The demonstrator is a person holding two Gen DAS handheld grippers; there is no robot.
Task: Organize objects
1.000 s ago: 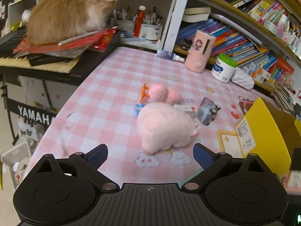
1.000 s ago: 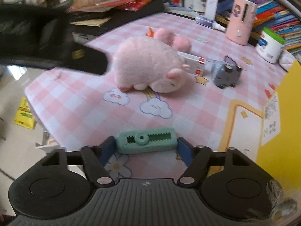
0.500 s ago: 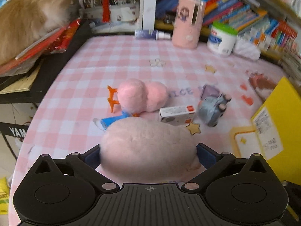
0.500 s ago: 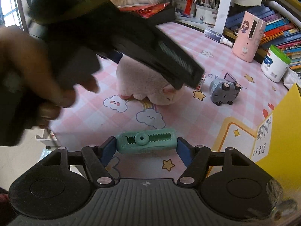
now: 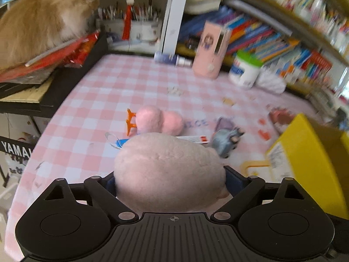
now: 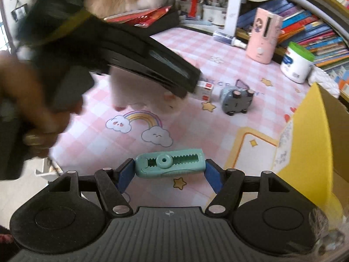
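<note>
Left hand-held gripper (image 5: 171, 181): spread wide, jaws just been closing, blue pads now against both flanks of pink plush (image 5: 168, 170). Plush between the fingers, near front edge of bench (image 5: 91, 113), above rainbow print (image 6: 139, 118); on the cloth or just off it, cannot tell through blur. Gripped by a hand (image 6: 32, 109) at left of right wrist view.

Right hand-held gripper (image 6: 170, 166): half closed, clamped end to end on green clip (image 6: 170, 162), held off the bench over front edge, beside yellow box (image 6: 309, 131) at right edge.

Behind plush, mid-bench: pink pom-poms (image 5: 157, 120), orange piece (image 5: 129, 122) touching them, small white carton (image 6: 205, 89), grey toy (image 5: 226, 139) just right of carton. Along back edge: pink case (image 5: 209, 50) upright, white tub (image 5: 244, 69) beside it. Cat (image 5: 39, 21) on papers past left edge.
</note>
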